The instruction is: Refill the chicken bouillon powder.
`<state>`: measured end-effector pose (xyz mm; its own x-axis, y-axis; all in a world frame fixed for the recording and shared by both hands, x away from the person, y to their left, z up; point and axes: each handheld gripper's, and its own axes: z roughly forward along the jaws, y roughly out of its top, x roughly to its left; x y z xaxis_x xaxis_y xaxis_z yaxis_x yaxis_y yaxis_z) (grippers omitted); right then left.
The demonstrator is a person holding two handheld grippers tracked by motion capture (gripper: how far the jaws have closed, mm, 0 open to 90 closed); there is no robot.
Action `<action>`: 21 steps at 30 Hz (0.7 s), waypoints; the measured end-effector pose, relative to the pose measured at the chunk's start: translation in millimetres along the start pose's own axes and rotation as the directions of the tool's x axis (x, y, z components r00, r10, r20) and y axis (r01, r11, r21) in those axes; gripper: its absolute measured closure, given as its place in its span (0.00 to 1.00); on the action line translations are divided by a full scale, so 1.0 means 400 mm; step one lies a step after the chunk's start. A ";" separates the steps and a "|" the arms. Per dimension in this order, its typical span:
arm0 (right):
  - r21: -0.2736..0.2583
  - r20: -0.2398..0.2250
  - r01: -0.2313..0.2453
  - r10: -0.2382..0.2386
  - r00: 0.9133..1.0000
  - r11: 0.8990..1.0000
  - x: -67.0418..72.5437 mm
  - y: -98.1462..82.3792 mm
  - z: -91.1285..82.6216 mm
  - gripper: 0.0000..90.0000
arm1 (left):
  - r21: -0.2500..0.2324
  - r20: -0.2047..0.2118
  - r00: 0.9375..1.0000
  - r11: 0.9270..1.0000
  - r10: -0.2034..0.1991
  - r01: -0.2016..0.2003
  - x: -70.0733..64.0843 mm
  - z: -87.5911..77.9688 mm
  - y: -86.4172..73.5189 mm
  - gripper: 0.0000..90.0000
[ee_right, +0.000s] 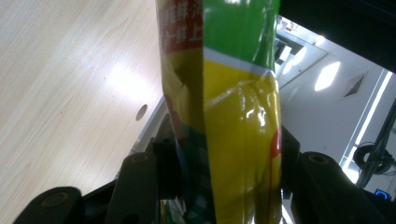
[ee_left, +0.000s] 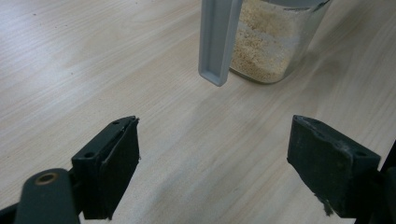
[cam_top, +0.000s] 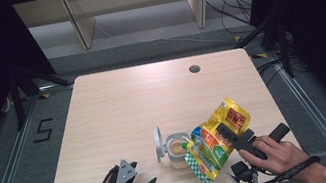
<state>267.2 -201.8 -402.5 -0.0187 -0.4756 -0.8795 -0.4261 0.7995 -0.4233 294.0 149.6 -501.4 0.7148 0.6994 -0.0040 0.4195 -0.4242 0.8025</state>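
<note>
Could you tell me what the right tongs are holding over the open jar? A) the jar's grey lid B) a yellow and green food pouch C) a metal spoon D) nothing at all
B: the right tongs clamp a yellow and green pouch tilted over the open jar, while the jar's lid stands flipped up at its side.

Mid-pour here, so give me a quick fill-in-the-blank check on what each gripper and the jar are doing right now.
1. The right gripper is shut on the yellow and green ____.
2. The pouch is tilted over the clear ____, which holds pale grains.
3. The jar's grey lid is flipped ____.
4. The left gripper rests on the table with its jaws ____ and nothing between them.

Missing words: pouch; jar; open; open
</note>
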 end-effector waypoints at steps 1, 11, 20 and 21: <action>0.002 0.001 -0.008 0.008 1.000 1.000 0.001 0.000 0.000 0.65 | -0.002 0.000 1.000 1.000 0.002 -0.002 0.000 0.000 0.000 0.18; 0.008 0.013 -0.044 0.044 0.999 0.999 0.013 -0.005 -0.011 0.65 | 0.006 -0.002 1.000 1.000 0.009 -0.009 0.000 0.000 0.000 0.18; 0.012 0.010 -0.093 0.093 0.996 0.996 0.029 -0.013 -0.016 0.65 | -0.002 0.003 1.000 1.000 0.026 -0.026 0.001 0.000 0.002 0.18; 0.010 0.013 -0.103 0.103 0.995 0.995 0.031 -0.013 -0.015 0.65 | -0.001 0.003 1.000 1.000 0.026 -0.026 0.001 0.000 0.002 0.18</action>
<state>263.5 -214.0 -409.9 -0.0509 -0.3858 -0.9212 -0.4127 0.8480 -0.3324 294.7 149.5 -500.8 0.7270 0.6864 0.0157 0.4001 -0.4421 0.8028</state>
